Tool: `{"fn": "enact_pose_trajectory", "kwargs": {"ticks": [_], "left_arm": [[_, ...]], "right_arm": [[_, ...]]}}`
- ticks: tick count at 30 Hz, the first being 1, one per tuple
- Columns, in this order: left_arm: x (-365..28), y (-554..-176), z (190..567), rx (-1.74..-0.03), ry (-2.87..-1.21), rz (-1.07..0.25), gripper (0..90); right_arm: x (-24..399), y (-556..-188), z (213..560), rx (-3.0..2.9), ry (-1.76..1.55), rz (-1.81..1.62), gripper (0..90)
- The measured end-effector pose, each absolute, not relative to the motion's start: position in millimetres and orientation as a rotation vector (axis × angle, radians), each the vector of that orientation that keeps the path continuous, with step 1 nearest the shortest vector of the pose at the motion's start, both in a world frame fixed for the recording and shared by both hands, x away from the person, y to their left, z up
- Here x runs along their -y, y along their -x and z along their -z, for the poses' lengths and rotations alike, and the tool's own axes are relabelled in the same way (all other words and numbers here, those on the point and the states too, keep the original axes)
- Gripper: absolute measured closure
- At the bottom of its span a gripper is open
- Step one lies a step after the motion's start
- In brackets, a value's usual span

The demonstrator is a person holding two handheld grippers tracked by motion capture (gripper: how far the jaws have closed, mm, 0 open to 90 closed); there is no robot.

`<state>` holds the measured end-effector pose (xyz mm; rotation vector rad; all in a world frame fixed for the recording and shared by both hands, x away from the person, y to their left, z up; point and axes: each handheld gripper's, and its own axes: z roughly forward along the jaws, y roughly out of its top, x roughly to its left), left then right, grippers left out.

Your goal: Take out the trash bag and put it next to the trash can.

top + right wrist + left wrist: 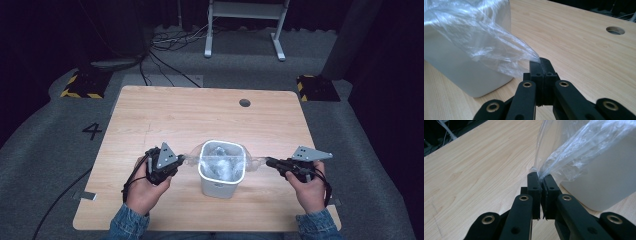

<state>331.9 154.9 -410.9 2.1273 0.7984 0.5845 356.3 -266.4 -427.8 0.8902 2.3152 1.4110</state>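
A clear plastic bag point(222, 162) sits inside a white bin point(221, 181) near the front middle of the table point(165, 115), its edges drawn out over the rim to either side; the bin stands upright between the two grippers, with the left gripper point(181, 161) just beside its left wall and the right gripper point(268, 162) a little off its right wall. In the left gripper view the jaws are clamped together on a bunched corner of the bag point(564, 152), the film rising from the tips up toward the bin point(604, 177) close behind; in the right gripper view the right gripper point(541, 61) likewise has its jaws pressed tight on the pointed end of the bag point(486, 42), which stretches back to the bin point(456, 70) on the left. Each gripper is held in a hand point(145, 192), with denim sleeves point(127, 225) at the bottom edge; the table is pale wood with a round cable hole point(244, 103) near its far edge; beyond it lies grey carpet with a painted number 4 point(92, 131), black-and-yellow striped blocks point(82, 85), loose cables point(170, 42) and the white legs of a frame point(245, 30) against a dark background.
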Motion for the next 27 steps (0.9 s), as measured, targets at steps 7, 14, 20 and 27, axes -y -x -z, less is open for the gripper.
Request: {"fn": "enact_pose_trajectory", "kwargs": {"ticks": [7,14,20,27], "left_arm": [[-154,-328,413,-0.795,-2.128,-0.587,84.8],[-157,-324,415,-0.800,-2.138,-0.575,82.8],[-160,-323,417,-0.807,-2.139,-0.564,82.6],[-161,-322,417,-0.808,-2.138,-0.568,82.1]], "right_arm": [[271,-347,426,-2.246,-0.871,-1.448,69.6],[283,-323,405,-2.160,-0.924,-1.466,40.3],[270,-304,399,-2.238,-0.910,-1.423,41.4],[232,-315,424,-2.326,-0.943,-1.389,28.2]]}}
